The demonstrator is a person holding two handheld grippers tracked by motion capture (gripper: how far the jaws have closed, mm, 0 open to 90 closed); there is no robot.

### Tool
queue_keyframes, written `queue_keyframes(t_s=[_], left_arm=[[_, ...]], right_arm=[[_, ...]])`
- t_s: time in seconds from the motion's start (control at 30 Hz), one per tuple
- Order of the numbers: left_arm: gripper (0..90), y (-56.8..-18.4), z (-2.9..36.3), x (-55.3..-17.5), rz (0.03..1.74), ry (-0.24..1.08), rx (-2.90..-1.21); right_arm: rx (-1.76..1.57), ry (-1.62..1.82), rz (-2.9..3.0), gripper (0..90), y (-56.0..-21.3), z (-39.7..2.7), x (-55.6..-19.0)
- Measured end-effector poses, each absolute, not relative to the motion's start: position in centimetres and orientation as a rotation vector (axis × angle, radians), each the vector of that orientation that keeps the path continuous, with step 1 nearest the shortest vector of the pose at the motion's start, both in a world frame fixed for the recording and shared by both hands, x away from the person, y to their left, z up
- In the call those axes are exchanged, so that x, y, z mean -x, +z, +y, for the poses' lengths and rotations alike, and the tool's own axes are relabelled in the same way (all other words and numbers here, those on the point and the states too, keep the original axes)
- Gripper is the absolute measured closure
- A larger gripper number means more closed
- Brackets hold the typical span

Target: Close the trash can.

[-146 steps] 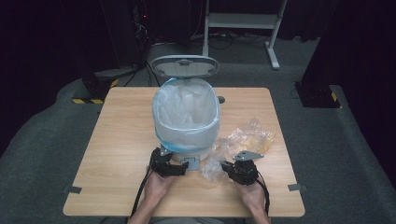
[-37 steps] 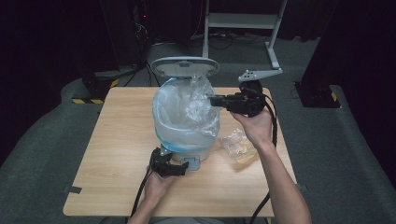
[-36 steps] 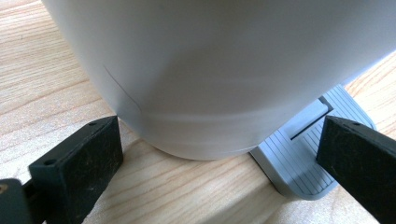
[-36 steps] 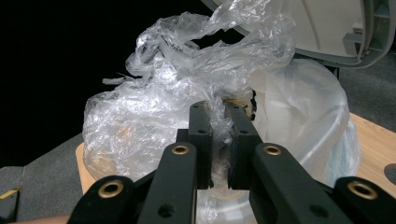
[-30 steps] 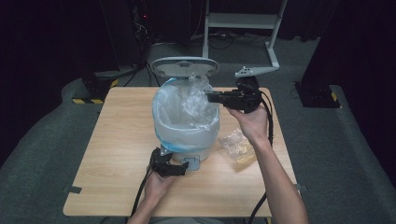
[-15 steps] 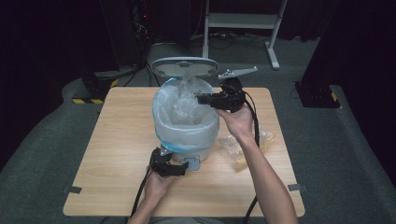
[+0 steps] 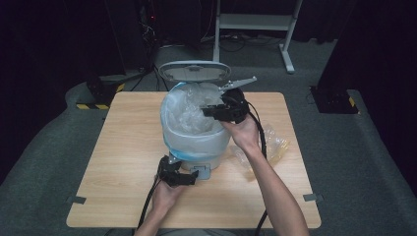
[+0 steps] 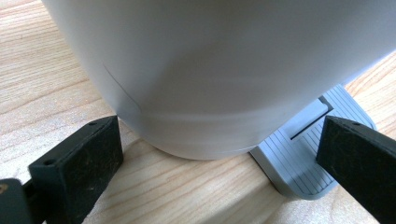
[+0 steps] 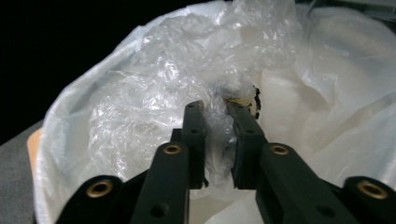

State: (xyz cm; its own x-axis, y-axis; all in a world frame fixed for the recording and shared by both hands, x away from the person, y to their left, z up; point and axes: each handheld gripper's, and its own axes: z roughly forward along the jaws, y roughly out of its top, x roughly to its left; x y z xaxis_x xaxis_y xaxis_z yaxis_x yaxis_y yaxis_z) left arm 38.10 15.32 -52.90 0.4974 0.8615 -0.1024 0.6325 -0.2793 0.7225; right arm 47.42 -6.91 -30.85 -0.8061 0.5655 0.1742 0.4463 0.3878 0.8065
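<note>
A grey pedal bin [image 7: 204, 147] stands mid-table with its lid [image 7: 194, 71] raised and a clear liner [image 7: 179, 113] folded over the rim. My right gripper [image 7: 207, 111] reaches over the bin's mouth from the right. A crumpled piece of clear plastic [image 9: 217, 140] sits between its jaws, touching both pads; the jaws have just been opening and stand narrowly apart [image 9: 216, 109]. My left gripper [image 7: 189, 178] rests at the bin's foot, open wide [image 8: 219, 130]. One jaw lies beside the bin's base [image 8: 210, 70], the other over a corner of the pedal [image 8: 299, 154].
More crumpled clear wrapping [image 7: 275, 147] lies on the wooden table [image 7: 123, 147] right of the bin, under my right forearm. A white desk frame [image 7: 255, 22] stands on the dark floor behind the table.
My right gripper has moved left and down with the plastic, from beside the bin's right rim to over its mouth. The left gripper has stayed at the pedal.
</note>
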Motion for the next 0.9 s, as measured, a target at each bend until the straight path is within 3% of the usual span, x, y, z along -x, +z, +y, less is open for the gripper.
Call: queue_keyframes(t_s=[0.13,0.27,0.5,0.67,0.73,0.9], left_arm=[[0.4,-52.9,15.3,-38.1,1.225,0.402,-2.014],[0.4,-52.9,15.3,-38.1,1.228,0.402,-2.009],[0.4,-52.9,15.3,-38.1,1.226,0.402,-2.012],[0.4,-52.9,15.3,-38.1,1.226,0.402,-2.013],[0.4,-52.9,15.3,-38.1,1.225,0.402,-2.015],[0.4,-52.9,15.3,-38.1,1.225,0.402,-2.015]], right_arm=[[-0.922,1.378,2.507,67.0,-30.9,-6.7,-47.4],[-0.920,1.362,2.490,52.5,-30.8,-6.7,-47.3],[-0.910,1.351,2.476,42.2,-30.7,-6.8,-46.9],[-0.898,1.366,2.463,43.3,-30.5,-7.0,-46.7],[-0.885,1.384,2.447,49.6,-30.4,-7.2,-46.5],[-0.887,1.384,2.442,50.1,-30.6,-7.4,-46.4]])
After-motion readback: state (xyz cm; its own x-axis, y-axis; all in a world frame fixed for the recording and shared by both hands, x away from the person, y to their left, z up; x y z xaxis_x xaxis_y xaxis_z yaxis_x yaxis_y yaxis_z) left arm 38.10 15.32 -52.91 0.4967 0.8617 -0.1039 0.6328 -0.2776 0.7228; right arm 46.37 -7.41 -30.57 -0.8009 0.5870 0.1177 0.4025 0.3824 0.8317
